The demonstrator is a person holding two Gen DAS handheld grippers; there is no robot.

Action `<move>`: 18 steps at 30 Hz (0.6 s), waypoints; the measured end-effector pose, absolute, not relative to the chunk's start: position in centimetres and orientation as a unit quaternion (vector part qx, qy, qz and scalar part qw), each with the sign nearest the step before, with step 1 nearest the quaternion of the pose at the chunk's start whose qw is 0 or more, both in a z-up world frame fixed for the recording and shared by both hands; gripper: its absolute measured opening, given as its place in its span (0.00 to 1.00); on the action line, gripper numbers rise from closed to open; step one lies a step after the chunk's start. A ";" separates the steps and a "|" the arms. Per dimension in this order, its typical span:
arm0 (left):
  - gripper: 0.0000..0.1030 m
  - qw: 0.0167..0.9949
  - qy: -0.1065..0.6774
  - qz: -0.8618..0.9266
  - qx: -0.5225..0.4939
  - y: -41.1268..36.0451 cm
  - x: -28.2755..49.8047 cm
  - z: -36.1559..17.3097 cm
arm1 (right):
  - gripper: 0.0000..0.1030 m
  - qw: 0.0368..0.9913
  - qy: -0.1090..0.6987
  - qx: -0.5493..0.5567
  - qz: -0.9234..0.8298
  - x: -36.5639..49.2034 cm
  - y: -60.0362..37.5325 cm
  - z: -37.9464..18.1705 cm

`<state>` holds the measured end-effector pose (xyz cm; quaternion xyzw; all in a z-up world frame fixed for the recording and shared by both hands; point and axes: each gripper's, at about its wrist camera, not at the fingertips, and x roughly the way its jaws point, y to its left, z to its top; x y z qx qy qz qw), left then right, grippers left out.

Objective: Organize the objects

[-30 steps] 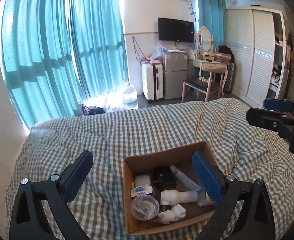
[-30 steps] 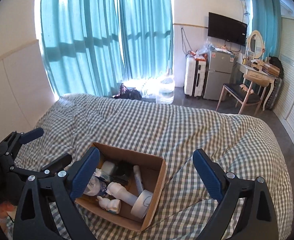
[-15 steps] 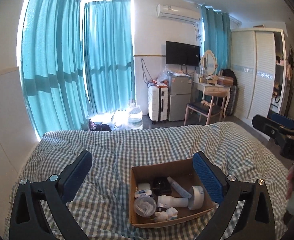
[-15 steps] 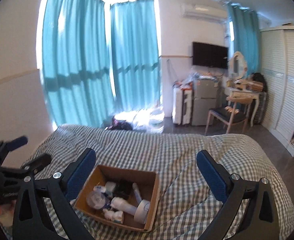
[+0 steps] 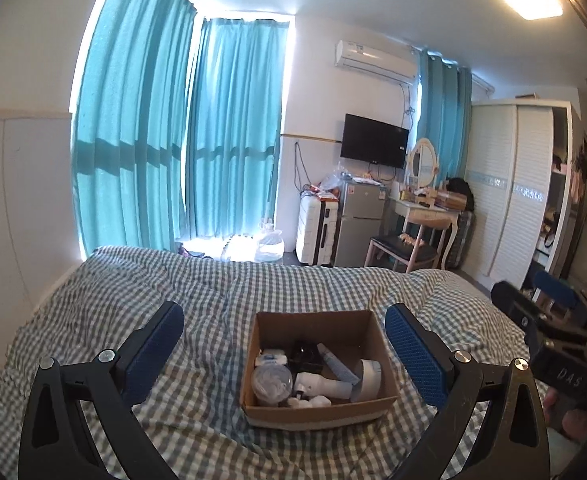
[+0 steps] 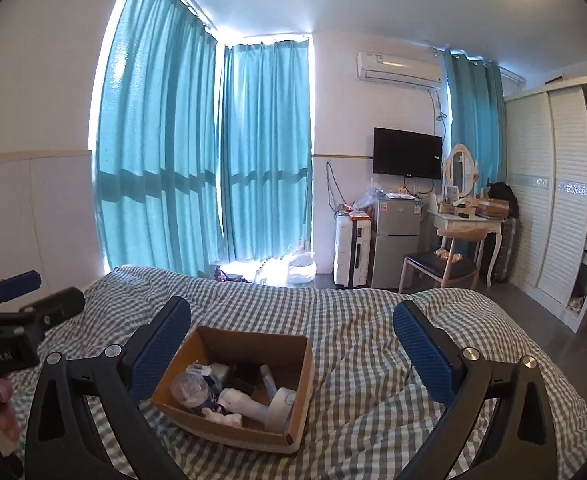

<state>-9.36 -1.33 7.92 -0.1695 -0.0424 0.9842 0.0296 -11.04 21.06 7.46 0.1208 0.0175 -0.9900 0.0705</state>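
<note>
An open cardboard box (image 5: 313, 322) sits on the checked bed cover (image 5: 221, 288); it also shows in the right wrist view (image 6: 249, 342). Inside lie a white hand-held device (image 5: 325, 384), a tube (image 5: 335, 362), a clear round lid (image 5: 272, 380), a black item (image 5: 305, 350) and small white items. My left gripper (image 5: 283, 346) is open and empty, held above and short of the box. My right gripper (image 6: 291, 350) is open and empty, to the right of the box. Each gripper shows at the edge of the other's view.
Teal curtains (image 5: 173, 140) cover the window behind the bed. A white suitcase (image 5: 313, 232), small fridge (image 5: 359, 224), dressing table with chair (image 5: 413, 232) and white wardrobe (image 5: 513, 192) stand past the foot of the bed.
Both grippers have risen and pulled back from the box, tilting up so more of the room and ceiling shows. The box and its contents have not moved.
</note>
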 end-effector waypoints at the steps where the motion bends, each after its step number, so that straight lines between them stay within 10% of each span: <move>1: 1.00 0.023 -0.045 0.985 -0.167 -1.4 -8.8 7.7 | 0.99 0.071 0.020 0.121 -0.990 -10.6 21.0 7.2; 18: 1.00 -0.033 0.005 0.986 -0.161 -1.4 -2.5 2.7 | 0.99 0.048 0.040 0.110 -0.992 -4.5 19.5 1.0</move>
